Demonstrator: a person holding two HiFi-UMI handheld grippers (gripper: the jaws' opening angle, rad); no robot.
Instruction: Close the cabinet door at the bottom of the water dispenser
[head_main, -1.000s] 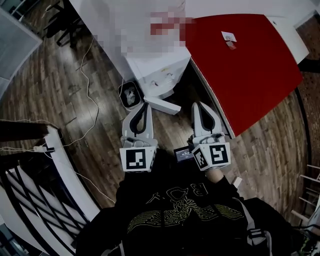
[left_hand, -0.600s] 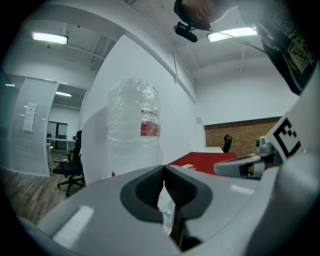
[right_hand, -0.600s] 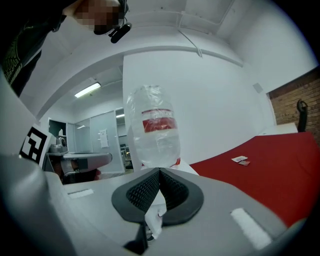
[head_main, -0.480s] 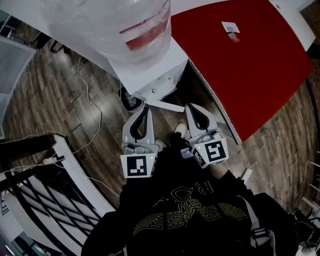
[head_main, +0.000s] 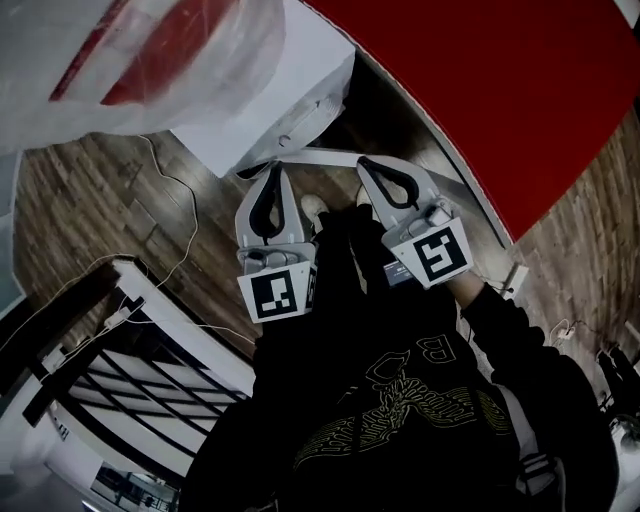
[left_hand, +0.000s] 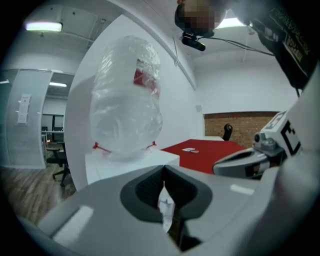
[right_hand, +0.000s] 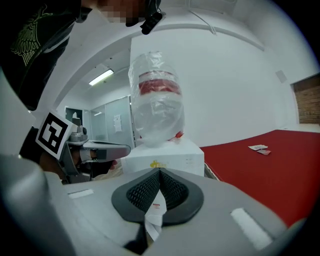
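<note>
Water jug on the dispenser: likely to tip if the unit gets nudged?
Probably top-heavy: the water jug is large and stands high on the white dispenser. Its loose plastic wrap looks slippery. Fill level unclear, so weight is uncertain.

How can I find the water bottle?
Find the big red table. Beside it stands the white water dispenser, and the water bottle sits on top. It is the only clear thing, wrapped in crinkly plastic with a red band.
</note>
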